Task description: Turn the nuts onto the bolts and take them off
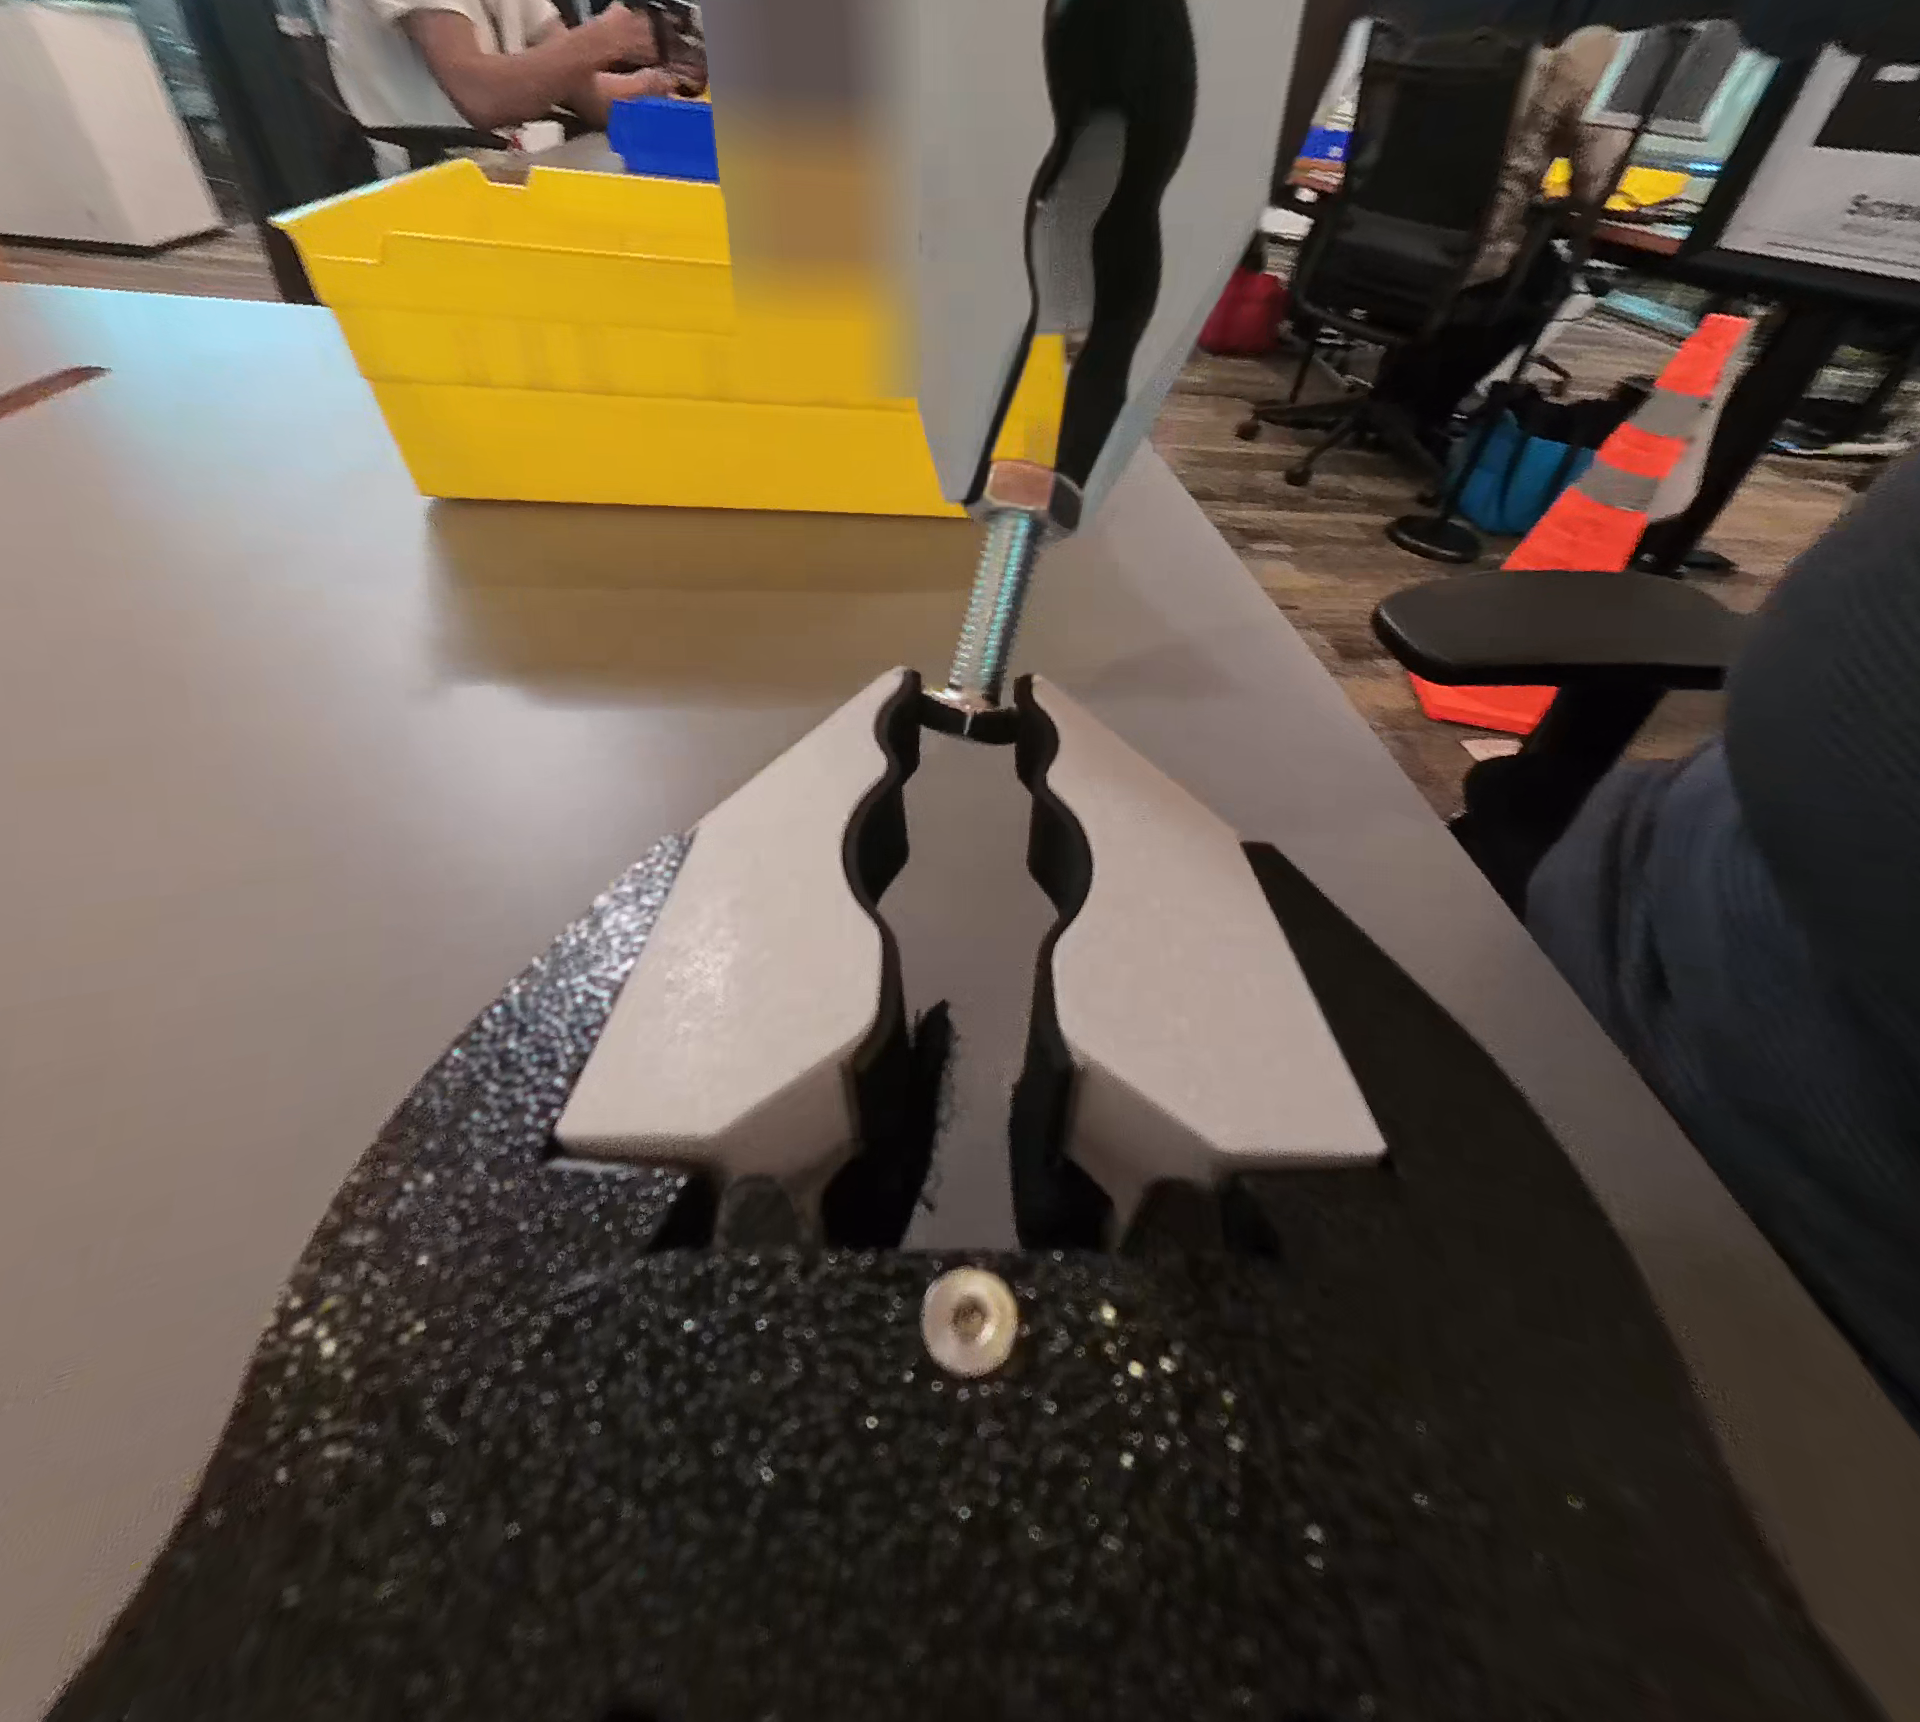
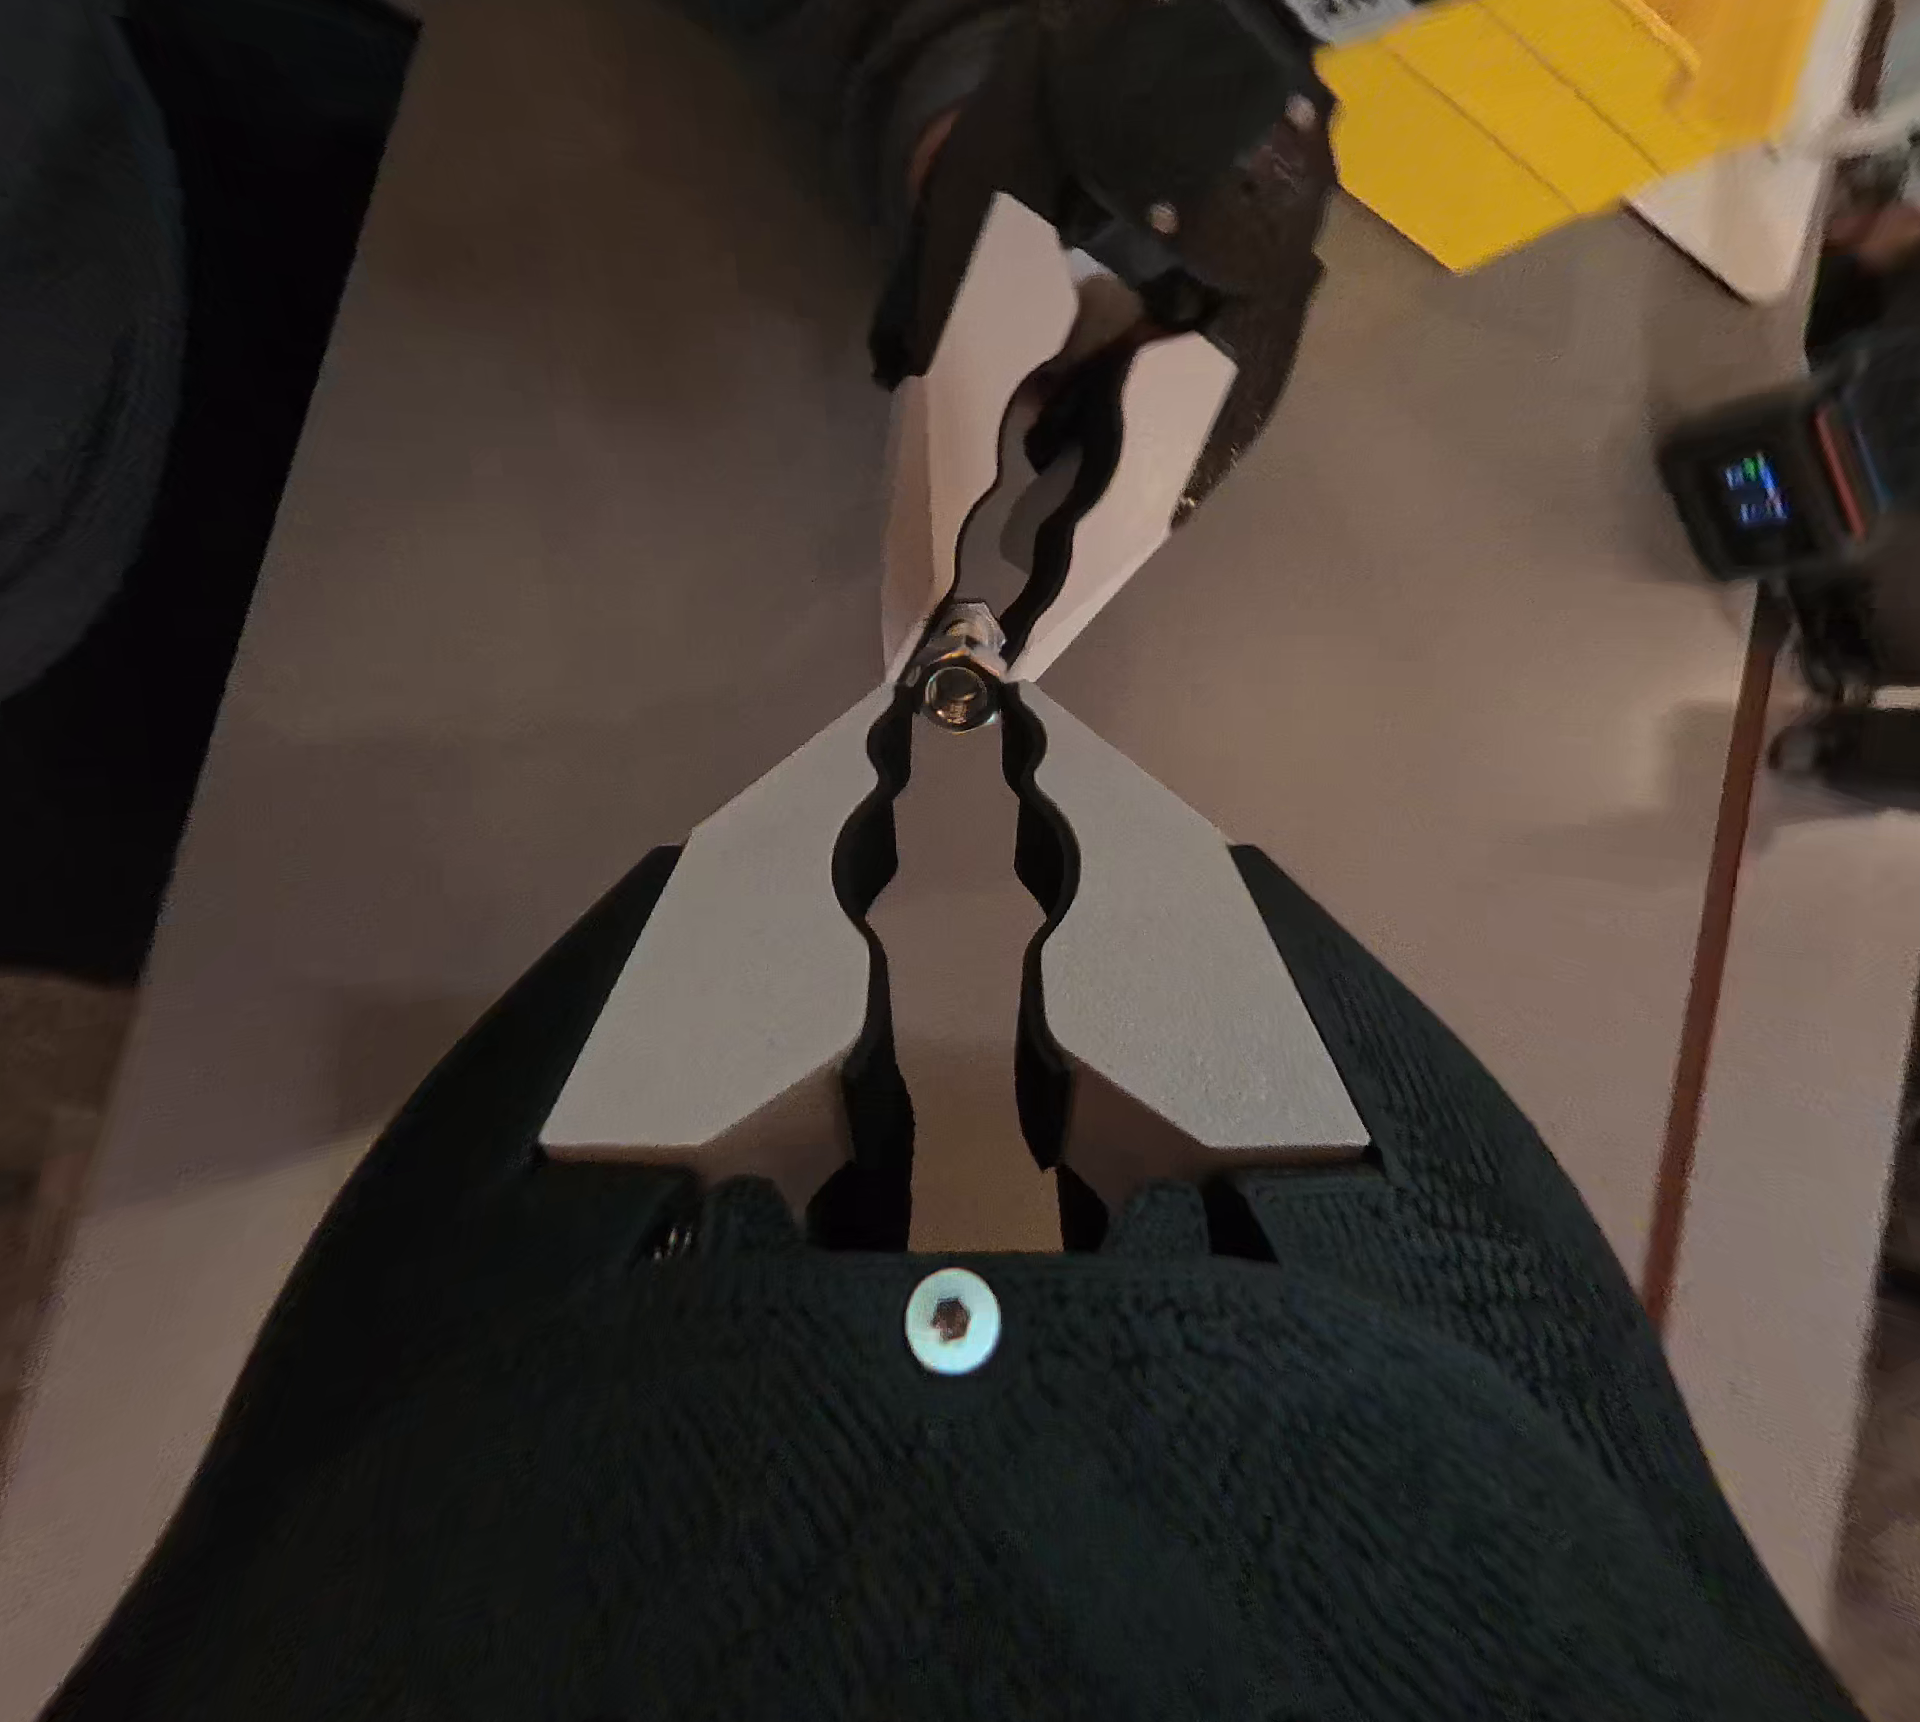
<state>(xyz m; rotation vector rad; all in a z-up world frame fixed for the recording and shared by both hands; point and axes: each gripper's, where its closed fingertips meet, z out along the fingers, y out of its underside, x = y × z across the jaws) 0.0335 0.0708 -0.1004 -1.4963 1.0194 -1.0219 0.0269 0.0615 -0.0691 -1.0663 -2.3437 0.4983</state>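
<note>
A silver bolt [image 1: 992, 602] stands nearly upright above the grey table [image 1: 312, 737]. My left gripper [image 1: 971, 704] is shut on the bolt's hex head at the bottom. My right gripper [image 1: 1023, 483] comes down from above and is shut on a hex nut [image 1: 1029, 500] near the top of the thread. In the right wrist view, my right gripper [image 2: 954, 704] clamps the nut [image 2: 956, 698], with the bolt's end showing inside it. The left gripper [image 2: 961, 633] meets it from the far side, held by a gloved hand [image 2: 1039, 62].
Stacked yellow bins [image 1: 623, 363] stand on the table behind the bolt, and a blue bin [image 1: 665, 134] is farther back. The table's right edge runs close by, with a chair armrest [image 1: 1558, 633] and an orange cone [image 1: 1631, 477] beyond. A small black device [image 2: 1766, 498] sits at the right.
</note>
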